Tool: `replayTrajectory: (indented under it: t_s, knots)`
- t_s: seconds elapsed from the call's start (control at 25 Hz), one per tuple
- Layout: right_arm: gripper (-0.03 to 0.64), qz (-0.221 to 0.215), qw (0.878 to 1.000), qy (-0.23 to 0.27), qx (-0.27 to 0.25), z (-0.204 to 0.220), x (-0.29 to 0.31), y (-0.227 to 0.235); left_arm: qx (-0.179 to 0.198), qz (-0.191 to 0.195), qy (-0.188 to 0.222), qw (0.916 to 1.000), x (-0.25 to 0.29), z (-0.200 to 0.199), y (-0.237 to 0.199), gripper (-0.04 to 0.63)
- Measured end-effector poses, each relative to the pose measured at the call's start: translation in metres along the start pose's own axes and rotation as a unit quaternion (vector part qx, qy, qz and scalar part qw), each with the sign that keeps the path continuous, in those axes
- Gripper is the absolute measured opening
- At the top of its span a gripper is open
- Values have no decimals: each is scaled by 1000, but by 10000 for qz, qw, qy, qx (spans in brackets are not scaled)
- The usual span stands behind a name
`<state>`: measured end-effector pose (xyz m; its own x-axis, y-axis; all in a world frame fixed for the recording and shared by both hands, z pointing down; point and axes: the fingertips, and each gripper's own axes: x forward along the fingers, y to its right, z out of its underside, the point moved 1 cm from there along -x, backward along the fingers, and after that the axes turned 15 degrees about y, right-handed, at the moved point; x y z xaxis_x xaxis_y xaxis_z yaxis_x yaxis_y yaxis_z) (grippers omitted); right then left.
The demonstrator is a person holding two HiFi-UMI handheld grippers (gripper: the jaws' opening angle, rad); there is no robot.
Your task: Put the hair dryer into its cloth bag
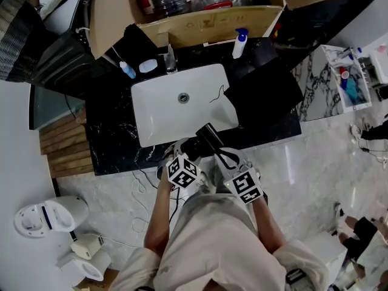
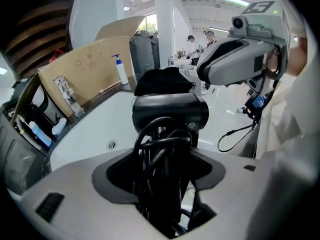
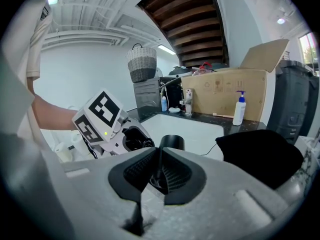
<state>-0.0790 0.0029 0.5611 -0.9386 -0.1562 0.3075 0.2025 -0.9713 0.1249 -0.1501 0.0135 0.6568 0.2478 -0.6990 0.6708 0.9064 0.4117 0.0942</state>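
Hair dryer (image 1: pixel 203 141) held above front edge of white sink (image 1: pixel 163 102), not yet in cloth bag (image 1: pixel 264 86).

Left gripper (image 1: pixel 187 153) clamped on handle and wound black cord. Right gripper (image 1: pixel 229 160) just beside it, jaws pressed together; cannot tell whether a strand of cord is pinched. Bag lying black and crumpled on dark counter (image 1: pixel 109 138) right of sink, near white pump bottle (image 1: pixel 240 43) and open cardboard box (image 1: pixel 200 26).

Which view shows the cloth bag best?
Head view: the whole black cloth bag lies on the counter right of the sink. Right gripper view shows part; left gripper view only its top behind the hair dryer.
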Motion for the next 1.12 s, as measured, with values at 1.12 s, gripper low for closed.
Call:
replayTrajectory:
  t_s: [1.12]
  knots:
    - [23, 47, 10000, -71, -47, 1, 1, 4, -242, 219, 550, 9980, -1, 0, 1, 189]
